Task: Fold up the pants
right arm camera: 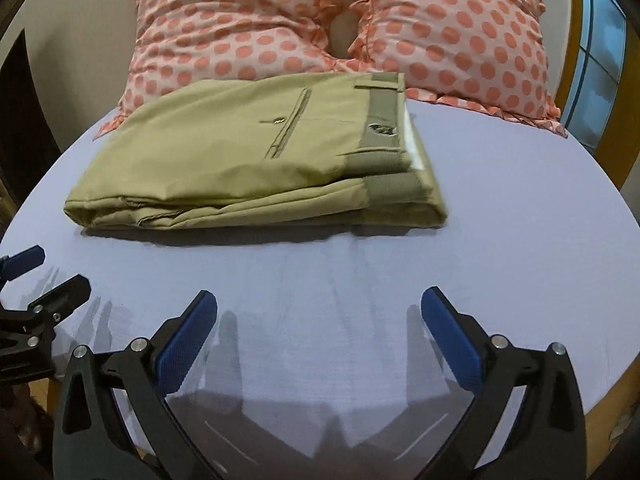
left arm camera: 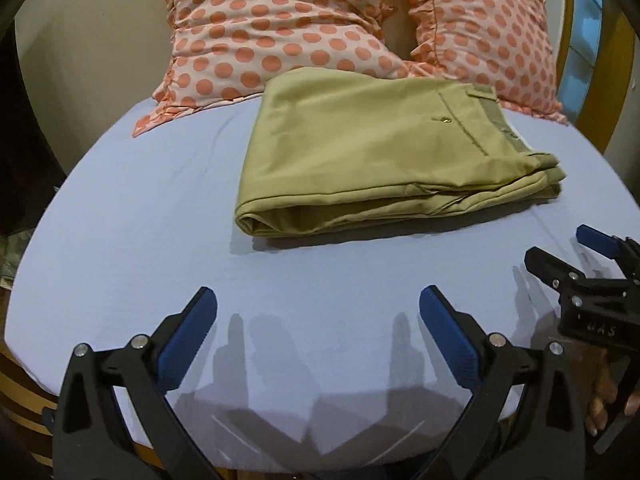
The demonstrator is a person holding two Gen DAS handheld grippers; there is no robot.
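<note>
Nearest to me, my left gripper is spread wide with nothing between its blue pads. My right gripper is likewise spread and empty. Both hover over the bare lavender sheet, well apart from the cloth.

Beyond them, the pants lie on the sheet as a flat, multi-layer bundle. The waistband is on top at the right, and the far edge reaches the pillows.

Risks, as I judge them:
- Any further grasp at the near edge can catch only the top layers and peel the stack open.
- A sideways nudge from either gripper can skew the layers, since the near edge already shows slightly uneven plies.
- The rounded left fold may spring up if it is disturbed.

Count: two grippers, one pair of pants, two polka-dot pillows, one sheet.
</note>
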